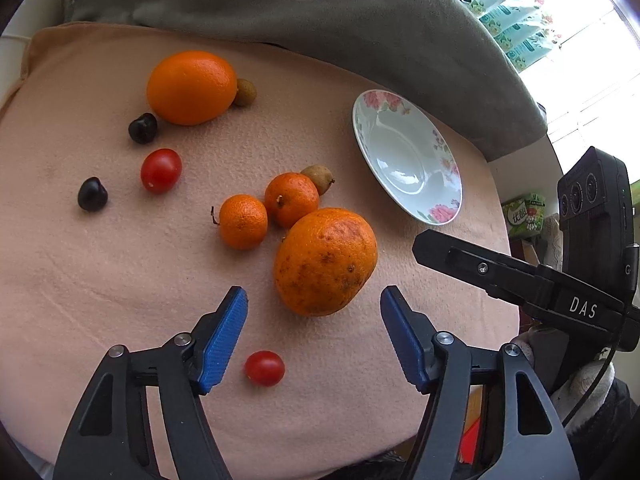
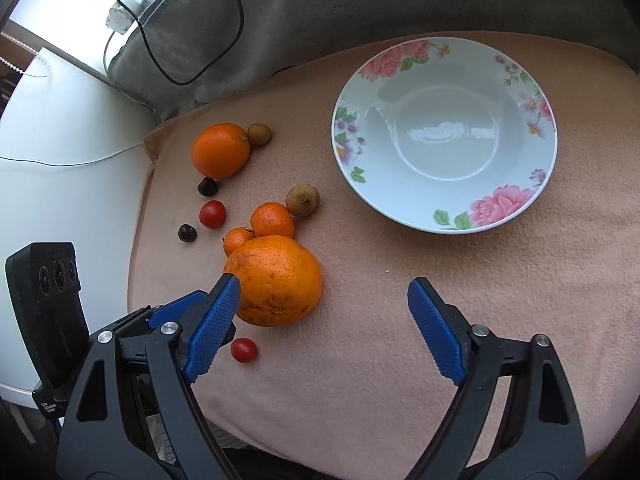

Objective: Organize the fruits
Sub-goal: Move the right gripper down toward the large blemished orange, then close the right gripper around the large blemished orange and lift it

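A big spotted orange [image 1: 325,260] lies on the pink cloth [image 1: 100,280], just ahead of my left gripper [image 1: 313,304], whose blue pads stand apart on either side of its near end without pressing it. My right gripper [image 2: 324,286] is open too; its left pad sits at the rim of the same orange [image 2: 276,280]. A cherry tomato [image 1: 264,368] lies below the left jaws. Two mandarins [image 1: 243,222], a smooth orange [image 1: 191,87], longans, dark cherries and another tomato [image 1: 161,170] lie beyond. The flowered plate [image 2: 440,132] holds nothing.
A grey blanket [image 2: 320,8] with a black cable [image 2: 236,20] borders the cloth at the back. A white surface [image 2: 60,208] and a power strip [image 2: 124,12] lie to the left. The right gripper's black finger [image 1: 440,248] reaches in near the plate [image 1: 400,152].
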`<state>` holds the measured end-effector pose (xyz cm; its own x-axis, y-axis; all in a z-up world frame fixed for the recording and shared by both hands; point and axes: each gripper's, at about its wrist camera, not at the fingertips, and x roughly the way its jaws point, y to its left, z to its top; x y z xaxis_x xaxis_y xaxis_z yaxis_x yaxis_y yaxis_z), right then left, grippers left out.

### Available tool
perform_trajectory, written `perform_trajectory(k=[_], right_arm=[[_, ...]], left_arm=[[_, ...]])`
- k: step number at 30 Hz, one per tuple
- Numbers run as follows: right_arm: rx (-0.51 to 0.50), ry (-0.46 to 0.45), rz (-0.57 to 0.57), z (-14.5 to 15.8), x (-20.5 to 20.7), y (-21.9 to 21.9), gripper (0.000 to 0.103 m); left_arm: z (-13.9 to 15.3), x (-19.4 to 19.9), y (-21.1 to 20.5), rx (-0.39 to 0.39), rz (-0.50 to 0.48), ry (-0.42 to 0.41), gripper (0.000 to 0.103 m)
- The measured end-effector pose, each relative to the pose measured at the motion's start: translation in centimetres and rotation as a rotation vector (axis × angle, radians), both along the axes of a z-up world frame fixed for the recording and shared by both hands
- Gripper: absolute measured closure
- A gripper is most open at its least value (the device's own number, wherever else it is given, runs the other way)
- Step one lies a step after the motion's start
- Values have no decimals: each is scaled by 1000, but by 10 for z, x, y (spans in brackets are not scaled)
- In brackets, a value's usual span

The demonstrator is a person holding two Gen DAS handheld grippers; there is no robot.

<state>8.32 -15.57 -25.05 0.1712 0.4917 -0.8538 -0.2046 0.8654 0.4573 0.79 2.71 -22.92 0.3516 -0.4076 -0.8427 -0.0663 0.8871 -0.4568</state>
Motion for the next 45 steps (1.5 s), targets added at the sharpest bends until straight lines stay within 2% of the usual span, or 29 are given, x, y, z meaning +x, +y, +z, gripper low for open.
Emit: perform_trajectory(k=[6,16,30,34,45], right_arm=[[39,44,17,-10,4,9,14],[82,95,53,-21,12,26,17],[103,131,78,-35,17,41,17],[109,143,92,-41,19,47,24],[111,124,101,-42,18,51,27]], left_arm=[[-6,2,-1,-23,-15,6,45],[-19,6,-1,-43,-25,22,53],[-25,8,0,-76,-45,24,54],[-25,10,-4,-78,-51,21,53],[-27,11,-14,-53,-70,1,54]])
